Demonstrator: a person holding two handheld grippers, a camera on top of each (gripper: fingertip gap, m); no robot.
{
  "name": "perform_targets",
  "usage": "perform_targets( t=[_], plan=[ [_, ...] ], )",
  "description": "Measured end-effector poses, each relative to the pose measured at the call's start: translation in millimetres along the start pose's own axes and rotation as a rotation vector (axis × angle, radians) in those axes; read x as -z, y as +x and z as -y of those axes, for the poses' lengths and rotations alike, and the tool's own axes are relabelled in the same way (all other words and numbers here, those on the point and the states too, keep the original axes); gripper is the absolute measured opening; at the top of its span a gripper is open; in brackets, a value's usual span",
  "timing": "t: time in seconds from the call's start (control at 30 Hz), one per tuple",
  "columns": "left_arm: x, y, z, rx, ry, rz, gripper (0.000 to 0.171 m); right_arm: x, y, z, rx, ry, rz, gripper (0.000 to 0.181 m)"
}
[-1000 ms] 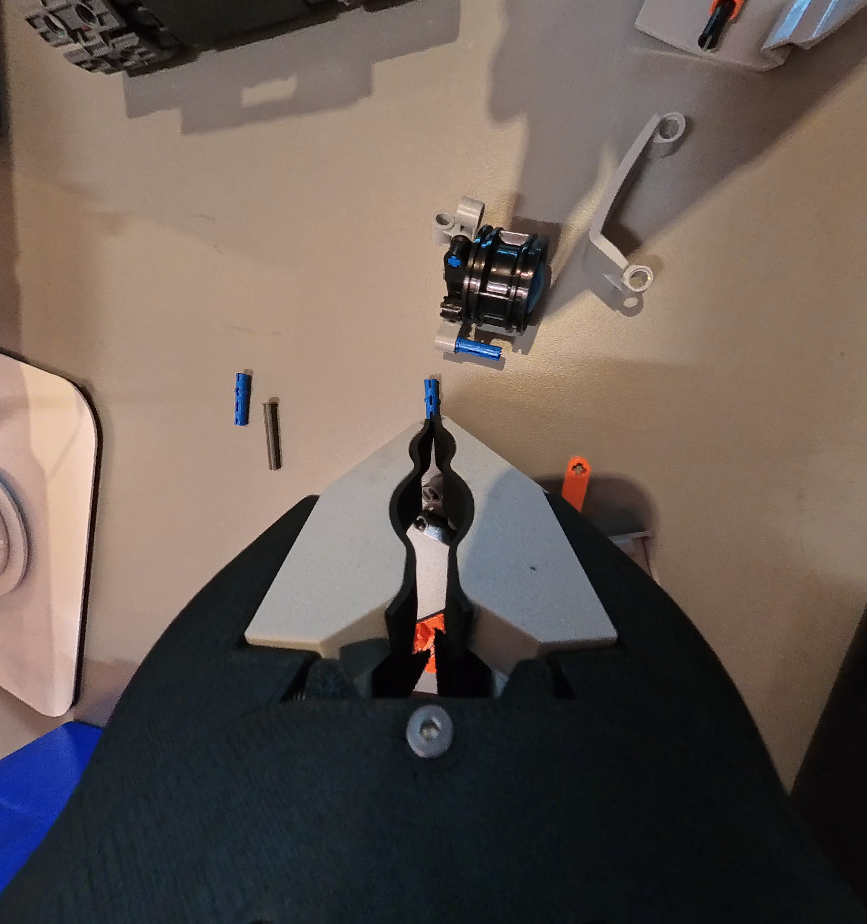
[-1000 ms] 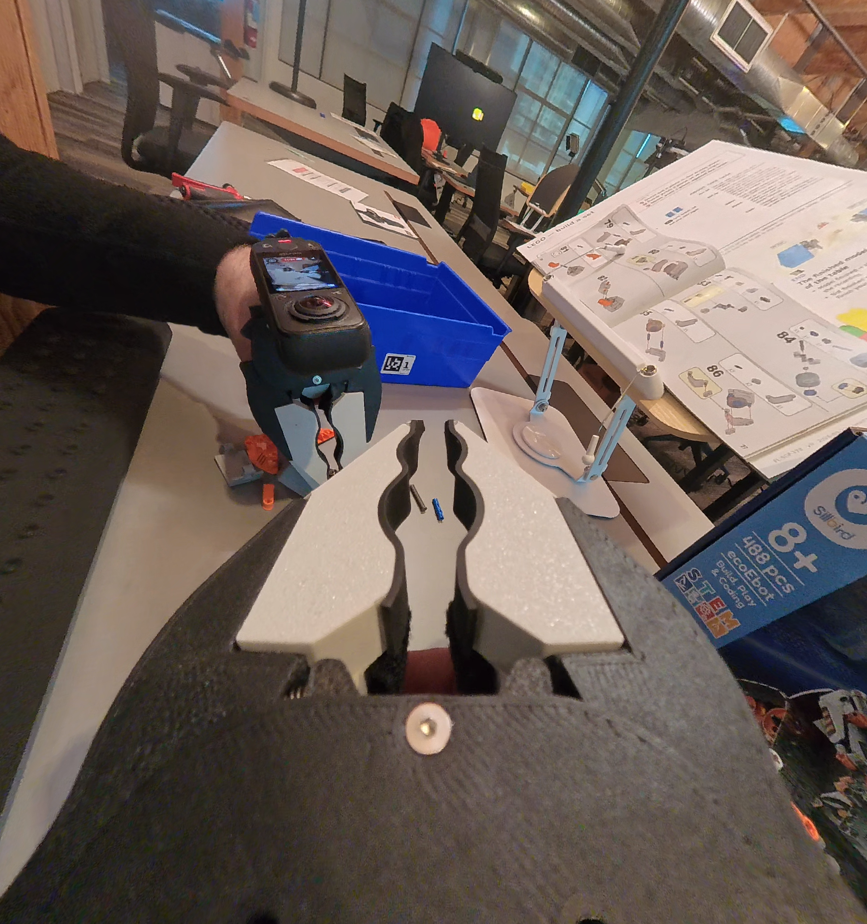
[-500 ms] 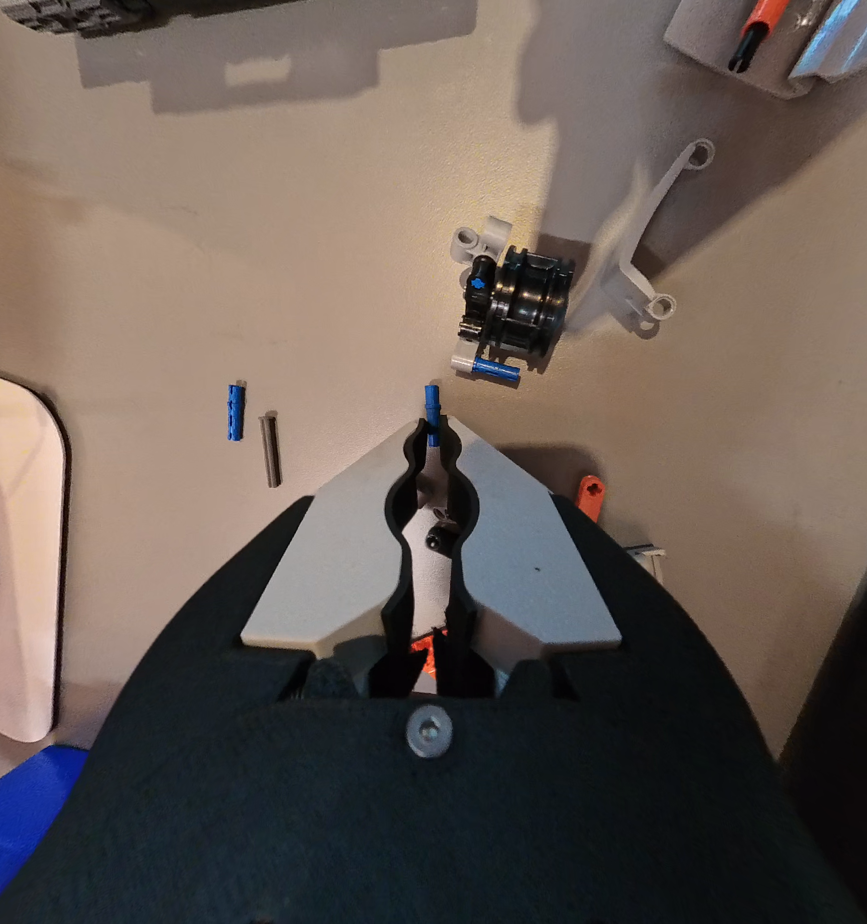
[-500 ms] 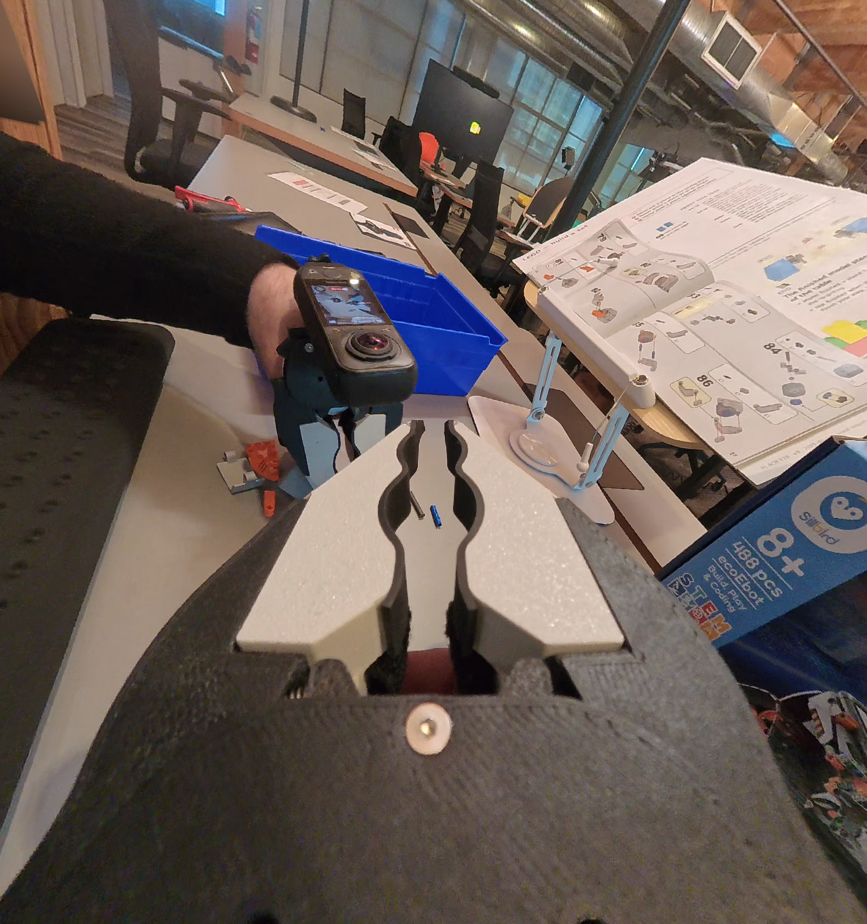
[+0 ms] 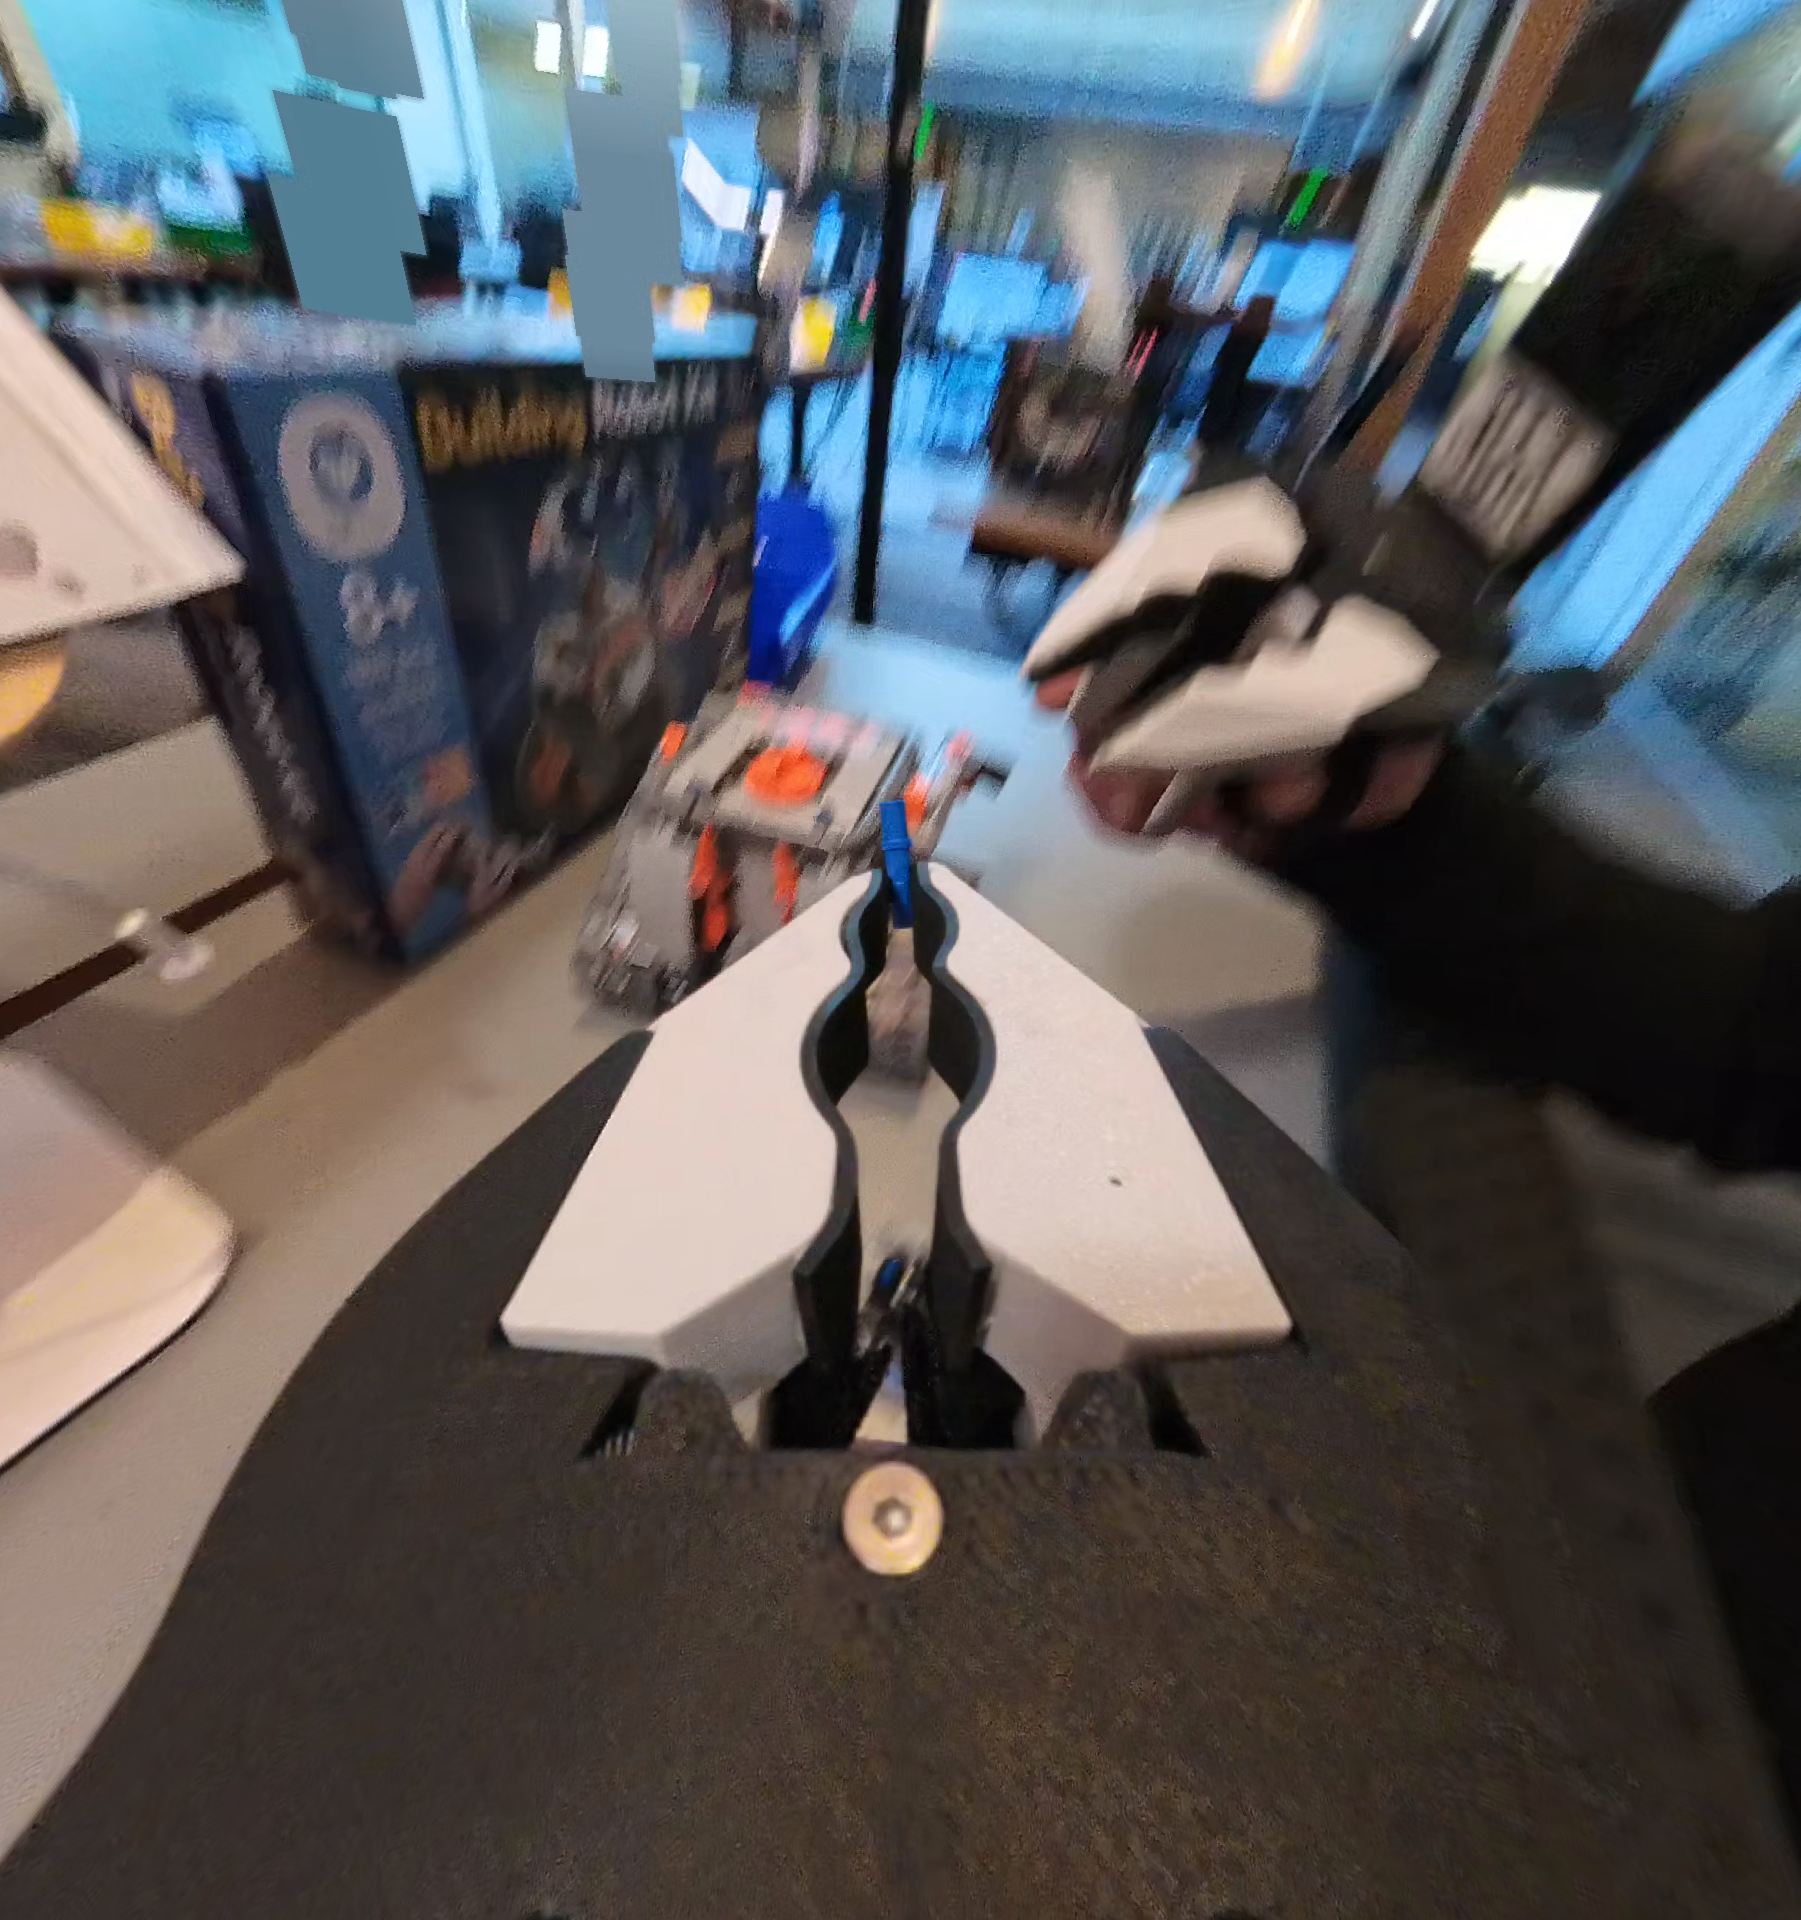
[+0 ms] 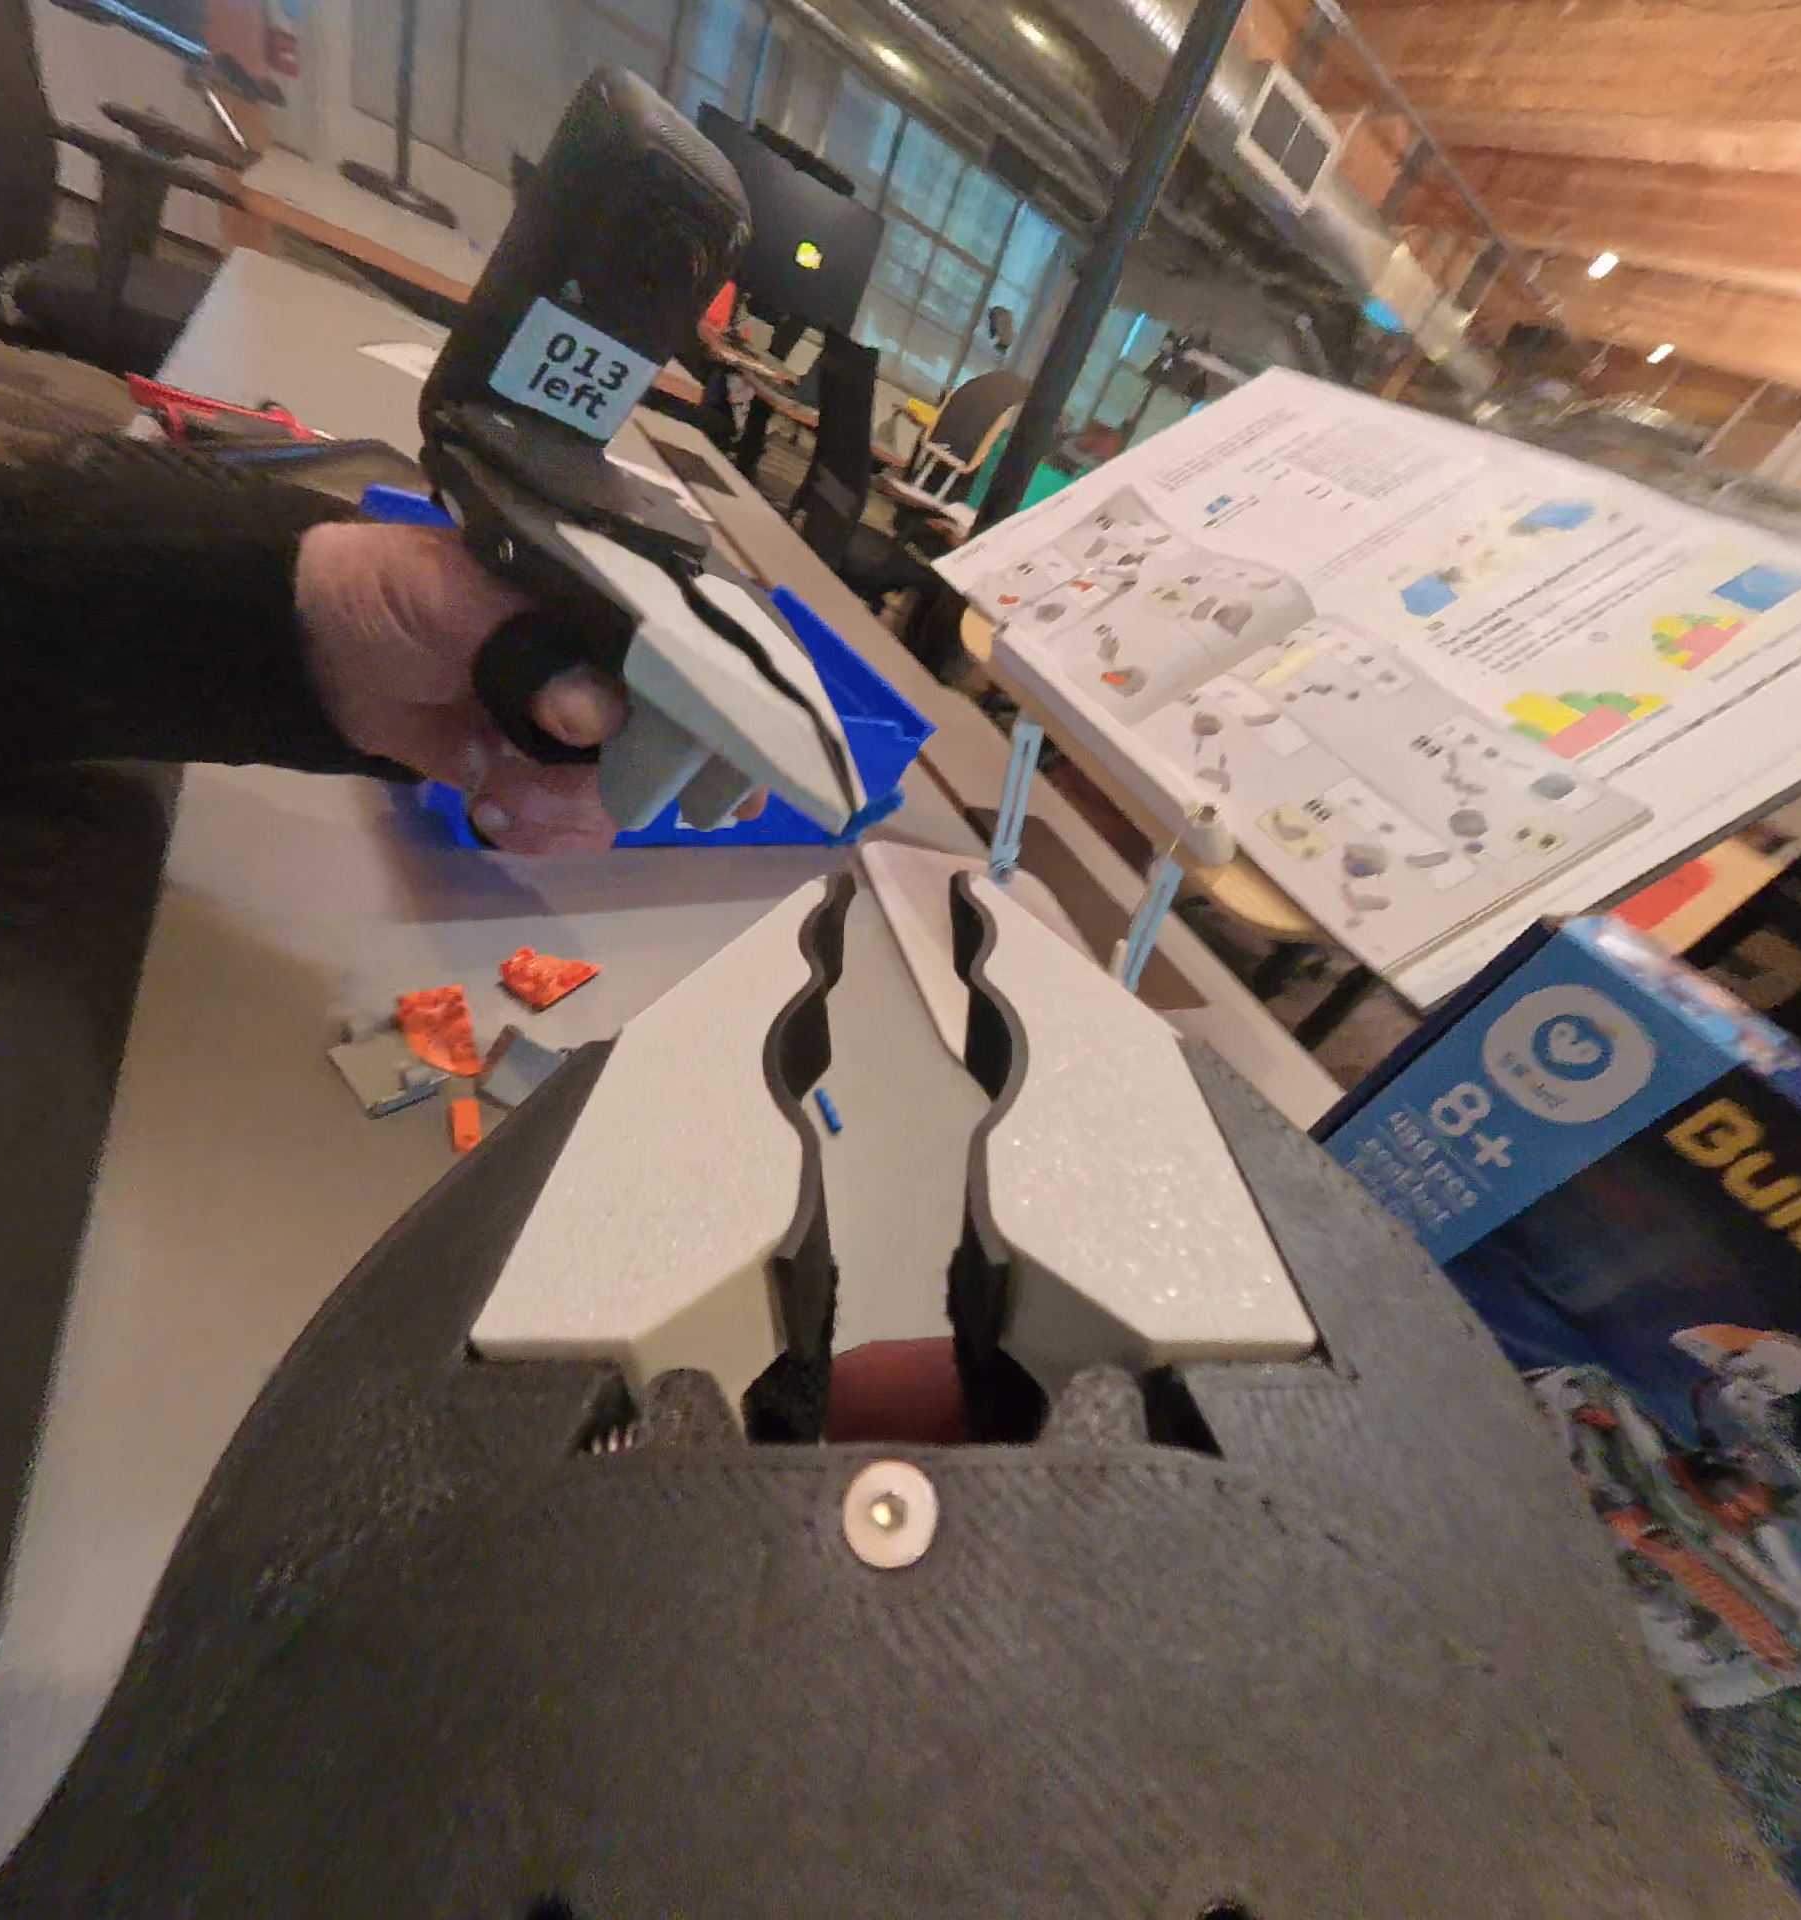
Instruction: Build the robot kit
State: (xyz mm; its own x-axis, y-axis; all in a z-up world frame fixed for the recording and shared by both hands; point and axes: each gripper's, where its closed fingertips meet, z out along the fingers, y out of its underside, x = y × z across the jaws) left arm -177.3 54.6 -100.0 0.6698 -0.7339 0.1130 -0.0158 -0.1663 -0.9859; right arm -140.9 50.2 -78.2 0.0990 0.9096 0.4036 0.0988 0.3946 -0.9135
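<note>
My left gripper (image 5: 901,883) is shut on a small blue pin (image 5: 894,842) that sticks out past its tips, held up off the table. It also shows in the right wrist view (image 6: 846,802), held by a hand, tilted down to the right with the pin (image 6: 878,806) at its tip. My right gripper (image 6: 901,883) is open and empty, just below and in front of that tip. In the blurred left wrist view the right gripper (image 5: 1062,707) is at the upper right. A grey and orange brick model (image 5: 771,810) stands behind the pin.
A loose blue pin (image 6: 826,1110) lies on the grey table (image 6: 252,935). Orange and grey pieces (image 6: 439,1039) lie to the left. A blue bin (image 6: 865,717) is behind the left gripper. An open booklet (image 6: 1395,644) on a stand and a blue box (image 6: 1498,1101) are at the right. Spacing between my two grippers at the tips: around 5 cm.
My left gripper has risen off the table with the blue pin and swung from pointing down to pointing forward, towards the right gripper. The right gripper's view has closed in on it.
</note>
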Motion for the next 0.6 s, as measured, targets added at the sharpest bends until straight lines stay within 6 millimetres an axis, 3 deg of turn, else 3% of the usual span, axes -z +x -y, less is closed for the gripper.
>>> perform_targets(
  t=[0.03,0.17,0.33,0.47,0.6],
  plan=[
    [2,4,15,0.040,0.092,-0.029,0.002,-2,-2,5,0.044,0.002,-0.031,0.019],
    [5,11,44,0.236,0.330,-0.139,0.002,-12,-13,18,0.098,0.037,-0.085,0.019],
    [-7,17,47,0.386,0.454,-0.206,0.001,-16,2,17,0.078,0.071,-0.204,0.018],
    [-24,20,43,0.472,0.505,-0.203,0.002,-14,12,14,0.149,0.047,-0.311,0.015],
    [-29,21,45,0.568,0.565,-0.224,0.002,-10,18,12,0.207,0.037,-0.372,0.008]
  ],
)
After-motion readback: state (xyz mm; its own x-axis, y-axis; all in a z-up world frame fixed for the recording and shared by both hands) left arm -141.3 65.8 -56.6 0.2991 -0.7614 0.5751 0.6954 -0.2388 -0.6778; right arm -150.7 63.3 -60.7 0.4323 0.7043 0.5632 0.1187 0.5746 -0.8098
